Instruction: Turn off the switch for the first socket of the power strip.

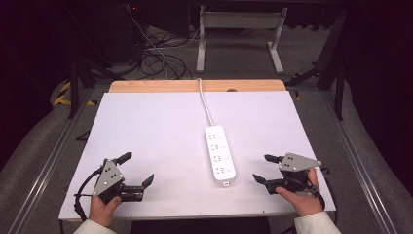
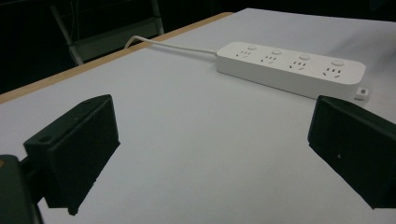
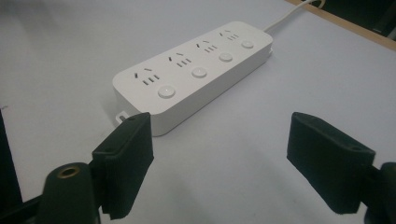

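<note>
A white power strip (image 1: 220, 155) with several sockets and round buttons lies flat on the white table top (image 1: 156, 136), right of centre. Its white cable (image 1: 204, 102) runs off over the far edge. My left gripper (image 1: 140, 168) rests at the front left, open and holding nothing, well to the left of the strip. In the left gripper view the power strip (image 2: 289, 70) lies beyond the open left gripper (image 2: 212, 149). My right gripper (image 1: 261, 168) sits at the front right, open and holding nothing, a short way right of the strip's near end. In the right gripper view the power strip (image 3: 196, 70) lies just ahead of the right gripper (image 3: 224, 158).
A wooden strip (image 1: 195, 86) borders the table's far edge. Beyond it, on the floor, lie tangled cables (image 1: 156, 53) and a white table frame (image 1: 238, 29). Metal rails run along both sides of the table.
</note>
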`<state>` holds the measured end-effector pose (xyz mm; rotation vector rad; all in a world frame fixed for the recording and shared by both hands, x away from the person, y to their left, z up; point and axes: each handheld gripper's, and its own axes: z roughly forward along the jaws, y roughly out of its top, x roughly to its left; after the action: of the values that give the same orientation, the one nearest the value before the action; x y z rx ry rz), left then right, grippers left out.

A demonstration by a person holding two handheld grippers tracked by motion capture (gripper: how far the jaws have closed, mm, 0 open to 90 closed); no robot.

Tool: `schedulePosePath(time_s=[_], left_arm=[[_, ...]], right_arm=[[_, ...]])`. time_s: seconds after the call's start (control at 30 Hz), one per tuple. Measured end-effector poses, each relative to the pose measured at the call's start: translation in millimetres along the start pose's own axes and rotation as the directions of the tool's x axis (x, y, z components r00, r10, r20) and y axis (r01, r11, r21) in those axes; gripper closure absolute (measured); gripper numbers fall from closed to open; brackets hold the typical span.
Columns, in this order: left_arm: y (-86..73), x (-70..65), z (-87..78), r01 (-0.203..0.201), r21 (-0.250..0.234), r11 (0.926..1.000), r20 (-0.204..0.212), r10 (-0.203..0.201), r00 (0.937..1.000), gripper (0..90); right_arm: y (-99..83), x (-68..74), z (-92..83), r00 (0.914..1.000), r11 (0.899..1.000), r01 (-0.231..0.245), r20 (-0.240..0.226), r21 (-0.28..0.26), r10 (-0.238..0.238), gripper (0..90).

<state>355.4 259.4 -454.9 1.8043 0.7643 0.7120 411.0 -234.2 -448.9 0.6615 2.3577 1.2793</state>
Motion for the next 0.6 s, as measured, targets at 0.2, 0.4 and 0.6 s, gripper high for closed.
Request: schedulePosePath(time_s=[0.2,0.4,0.6], left_arm=[[0.0,-0.9,-0.2,-0.008,0.001,1.0,-0.009,0.009,0.9999,2.3],[0.0,-1.9,0.2,-0.016,0.005,0.9999,-0.015,0.016,0.9997,2.3],[0.1,-1.8,0.4,-0.021,0.009,0.9997,-0.016,0.021,0.9997,2.3]], right_arm=[[16.0,-2.5,5.5,0.9998,1.0,-0.001,-0.02,0.018,0.001,24.4],[29.7,-6.3,11.8,0.9991,0.999,-0.005,-0.041,0.033,0.006,25.9],[41.0,-10.5,16.4,0.9984,0.999,0.003,-0.057,0.041,0.0,26.2]])
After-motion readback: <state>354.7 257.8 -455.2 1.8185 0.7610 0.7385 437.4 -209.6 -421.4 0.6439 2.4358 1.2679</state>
